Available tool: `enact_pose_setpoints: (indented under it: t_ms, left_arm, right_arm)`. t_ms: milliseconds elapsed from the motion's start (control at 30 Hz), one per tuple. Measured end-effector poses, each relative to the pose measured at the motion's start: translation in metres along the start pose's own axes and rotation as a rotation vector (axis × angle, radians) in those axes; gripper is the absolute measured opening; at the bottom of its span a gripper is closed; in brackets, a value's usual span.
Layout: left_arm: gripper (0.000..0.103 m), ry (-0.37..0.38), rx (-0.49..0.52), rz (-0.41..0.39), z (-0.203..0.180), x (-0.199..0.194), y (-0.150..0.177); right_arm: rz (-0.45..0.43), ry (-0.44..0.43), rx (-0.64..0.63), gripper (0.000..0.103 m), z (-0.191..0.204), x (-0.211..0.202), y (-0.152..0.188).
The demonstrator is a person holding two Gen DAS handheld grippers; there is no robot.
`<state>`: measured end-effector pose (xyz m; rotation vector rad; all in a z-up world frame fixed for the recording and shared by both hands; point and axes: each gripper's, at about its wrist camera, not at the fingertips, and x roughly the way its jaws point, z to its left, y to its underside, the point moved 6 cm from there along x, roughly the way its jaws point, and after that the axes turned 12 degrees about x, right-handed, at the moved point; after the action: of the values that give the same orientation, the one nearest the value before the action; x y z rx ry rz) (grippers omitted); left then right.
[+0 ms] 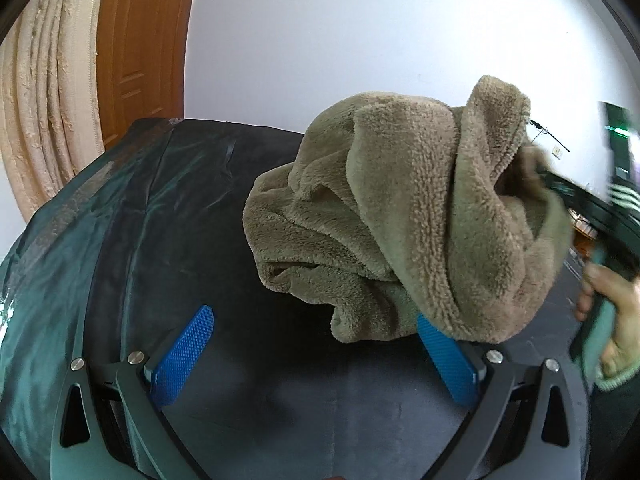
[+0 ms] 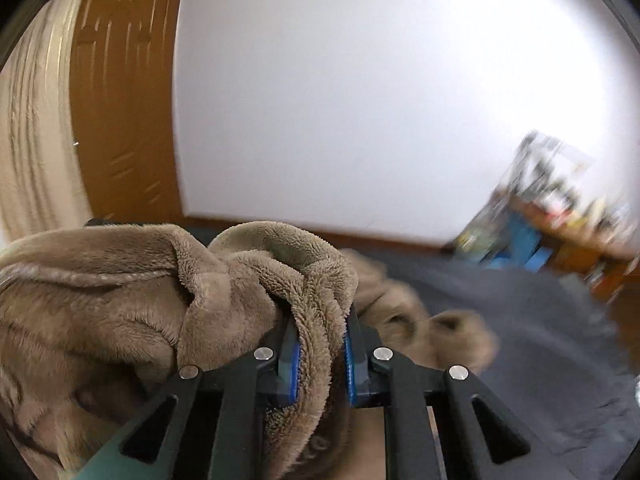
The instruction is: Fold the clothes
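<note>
From the left wrist, the left gripper point(image 1: 316, 354) stood with its blue pads wide apart and nothing between them, just below the fleece garment point(image 1: 400, 216); that brown bundle lay heaped on the dark cloth point(image 1: 160, 220) covering the table, one fold pulled up toward the right gripper point(image 1: 548, 178), blurred at the frame's edge. From the right wrist, the right gripper point(image 2: 320, 360) was clamped on a thick fold of the fleece garment point(image 2: 120, 312); it looked soft, limp and light, so a hem or seam should give the surest hold.
</note>
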<state>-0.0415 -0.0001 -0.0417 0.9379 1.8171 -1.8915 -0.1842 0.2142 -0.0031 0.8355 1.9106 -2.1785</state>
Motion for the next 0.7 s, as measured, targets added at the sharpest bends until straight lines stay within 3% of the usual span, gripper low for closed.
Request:
enact_pose_setpoints:
  t_ms: [100,200,467,700]
  left_arm:
    - [0.103,-0.005,0.004,-0.001,0.001,0.001,0.000]
    - [0.103,-0.010,0.005,-0.003,0.002,0.002,-0.002]
    - [0.103,0.000,0.015,0.002,0.002,0.006,0.000]
    - [0.103,0.188,0.019,-0.006,-0.013,0.007,-0.002]
  right_arm:
    - [-0.116,0.082,0.001,0.017,-0.022,-0.037,-0.001]
    - [-0.168,0.130,0.061,0.017,-0.054,-0.067,0.004]
    - [-0.119,0.219,0.226,0.017,-0.134,-0.112,0.054]
    - [-0.024,0.206,0.321,0.017,-0.172,-0.122,0.094]
